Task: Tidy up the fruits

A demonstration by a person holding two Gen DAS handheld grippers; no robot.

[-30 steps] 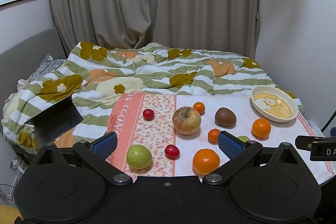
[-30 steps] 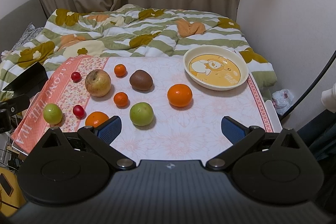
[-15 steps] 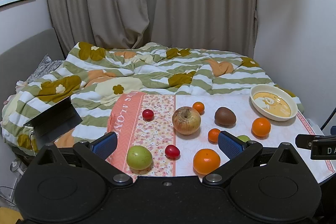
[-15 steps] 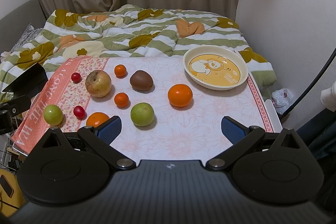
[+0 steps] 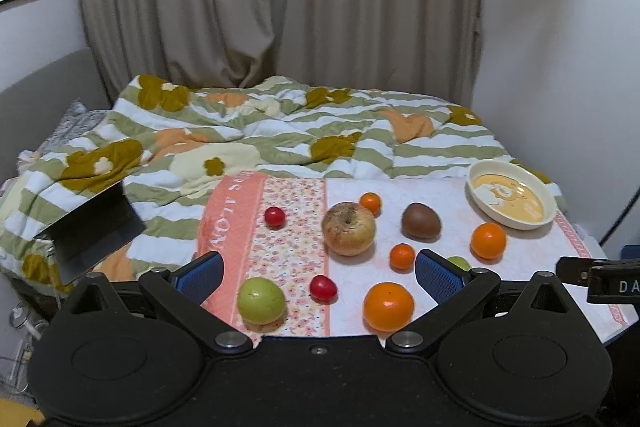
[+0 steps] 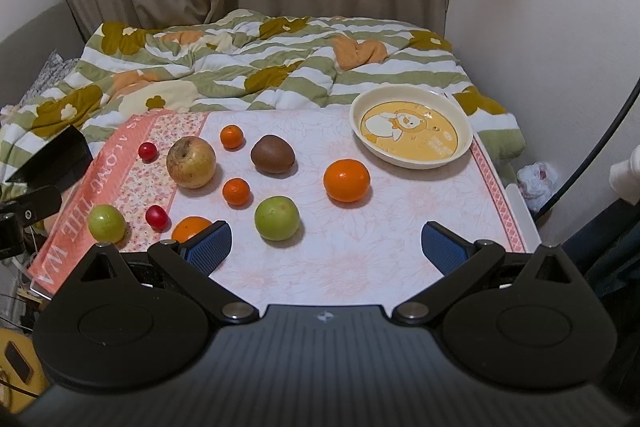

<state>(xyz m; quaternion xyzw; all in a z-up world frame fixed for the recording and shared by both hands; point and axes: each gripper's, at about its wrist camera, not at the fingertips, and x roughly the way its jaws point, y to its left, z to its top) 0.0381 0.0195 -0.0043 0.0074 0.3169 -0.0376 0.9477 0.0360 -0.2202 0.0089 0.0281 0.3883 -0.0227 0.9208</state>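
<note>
**Both tools wide and unloaded above the scattered fruit; nothing yet in the dish**

Left wrist view: left tool [image 5: 318, 273] has its jaws spread wide, holding nothing. Under it on the worktop [image 5: 352, 189]: a green apple [image 5: 261, 300], a red cherry tomato [image 5: 322, 288], a large orange [image 5: 388, 306]. Further off: a russet apple [image 5: 349, 228], a kiwi [image 5: 421, 221], a small mandarin [image 5: 402, 256], a second orange [image 5: 488, 240]. The bowl [image 5: 549, 207] sits at the far right corner, empty.

Right wrist view: right tool [image 6: 326, 247] also wide, unloaded. A green apple [image 6: 277, 218] lies just ahead between the jaw lines; an orange [image 6: 346, 180] lies between it and the bowl [image 6: 356, 125], which stands well apart from most of the fruit.

Risk (judgement): round fruit on a smooth cloth may roll when nudged by one pad before the other closes; an off-centre pinch could squirt it toward the worktop edge or bed. The tomatoes would bruise under hard closure.

Versus one second ago: fruit layout unchanged. The left view sits slightly higher, showing more curtain; the right view is near-identical. Both tools remain spread the same.
</note>
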